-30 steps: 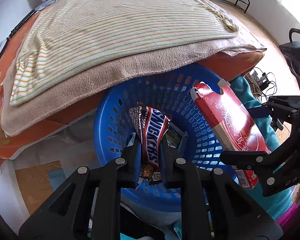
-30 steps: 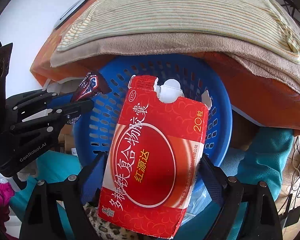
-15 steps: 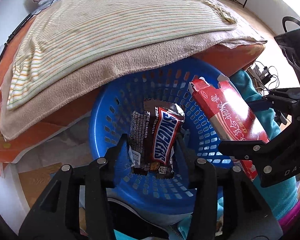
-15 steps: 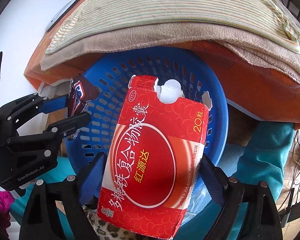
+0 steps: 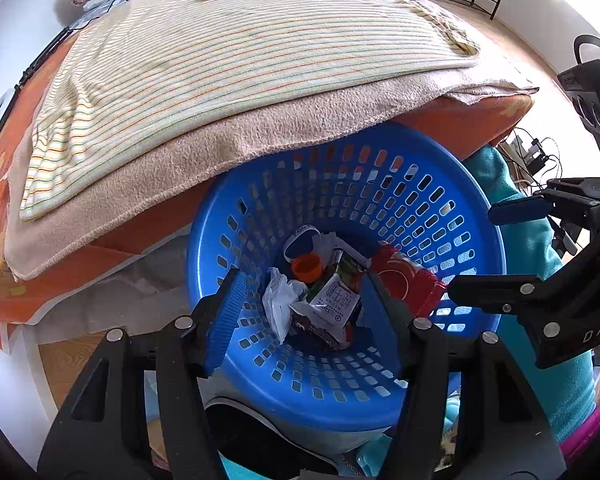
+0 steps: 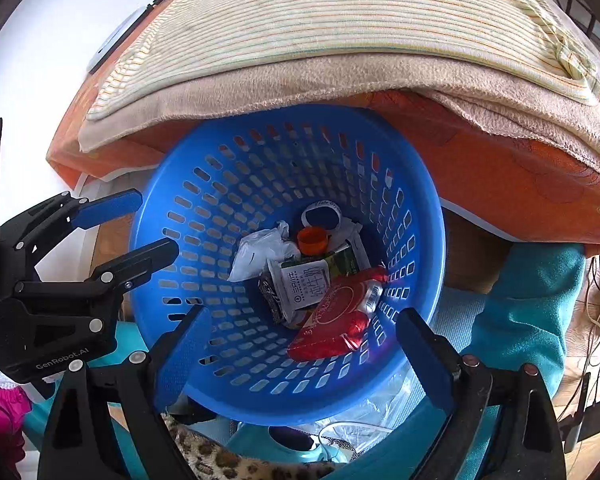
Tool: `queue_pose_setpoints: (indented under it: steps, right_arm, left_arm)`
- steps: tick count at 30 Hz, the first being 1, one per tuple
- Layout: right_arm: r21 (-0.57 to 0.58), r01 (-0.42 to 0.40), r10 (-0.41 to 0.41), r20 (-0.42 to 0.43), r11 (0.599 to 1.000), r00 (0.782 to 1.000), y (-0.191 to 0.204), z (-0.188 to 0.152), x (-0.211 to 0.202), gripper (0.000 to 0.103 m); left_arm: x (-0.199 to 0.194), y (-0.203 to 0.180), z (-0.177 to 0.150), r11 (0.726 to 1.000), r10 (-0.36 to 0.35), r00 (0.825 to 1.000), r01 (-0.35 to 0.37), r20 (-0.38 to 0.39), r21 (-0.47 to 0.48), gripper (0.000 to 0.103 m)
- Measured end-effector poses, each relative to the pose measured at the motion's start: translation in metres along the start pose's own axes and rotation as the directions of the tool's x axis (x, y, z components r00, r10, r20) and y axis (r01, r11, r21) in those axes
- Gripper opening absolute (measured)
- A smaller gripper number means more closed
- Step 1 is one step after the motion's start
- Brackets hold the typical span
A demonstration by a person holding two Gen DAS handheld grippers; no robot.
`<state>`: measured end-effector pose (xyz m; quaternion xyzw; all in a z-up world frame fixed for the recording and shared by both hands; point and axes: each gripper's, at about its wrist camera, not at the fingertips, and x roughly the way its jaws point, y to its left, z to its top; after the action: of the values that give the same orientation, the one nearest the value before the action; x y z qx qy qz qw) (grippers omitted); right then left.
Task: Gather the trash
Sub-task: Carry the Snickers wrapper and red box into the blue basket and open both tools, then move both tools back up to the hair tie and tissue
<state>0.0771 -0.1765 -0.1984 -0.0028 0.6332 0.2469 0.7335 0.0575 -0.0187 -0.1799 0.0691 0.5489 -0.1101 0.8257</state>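
A blue perforated basket [image 5: 420, 184] [image 6: 228, 160] stands beside the bed. Trash lies at its bottom: a red box [image 5: 406, 286] [image 6: 336, 316], a white milk carton [image 5: 334, 300] [image 6: 300, 284], a crumpled white wrapper [image 5: 280, 300] [image 6: 260, 248], an orange cap [image 5: 308, 266] [image 6: 312, 240] and a dark candy wrapper [image 6: 270, 294]. My left gripper [image 5: 300, 308] [image 6: 140, 224] is open and empty over the basket's near rim. My right gripper [image 6: 304, 340] [image 5: 496, 250] is open and empty over the basket too.
The bed [image 5: 220, 80] with a striped towel and beige blanket overhangs the basket's far rim. A teal cloth [image 6: 532, 300] lies to the right, with cables [image 5: 536, 156] on the floor beyond. A leopard-print item [image 6: 220, 460] lies below the basket.
Both grippers have opened. The candy bar wrapper left the left gripper and the red box left the right gripper; both now lie in the basket.
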Motion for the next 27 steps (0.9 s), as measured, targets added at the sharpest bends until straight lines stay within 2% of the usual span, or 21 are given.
queue_pose_setpoints:
  steps: [4,14,22,27]
  right_arm:
    - [-0.001,0.006,-0.006,0.015,1.0,1.0,-0.001,-0.001,-0.006,0.095]
    - [-0.027,0.045,-0.042,0.099,0.999,0.994,0.0,0.002,-0.025,0.095]
    - [-0.029,0.103,-0.093,0.24,0.994,0.966,-0.008,0.015,-0.055,0.095]
    - [-0.006,0.129,-0.12,0.325,0.992,0.938,-0.017,0.03,-0.077,0.098]
  left_arm:
    - [-0.002,0.002,0.0,1.0,0.005,1.0,-0.005,0.008,-0.007,0.067]
    - [-0.013,0.016,0.009,0.999,0.01,0.999,-0.008,0.039,-0.051,0.067]
    - [-0.03,0.03,0.035,0.994,-0.009,0.996,0.019,0.088,-0.11,0.067]
    - [-0.035,0.042,0.061,0.99,0.002,0.994,0.013,0.108,-0.138,0.067]
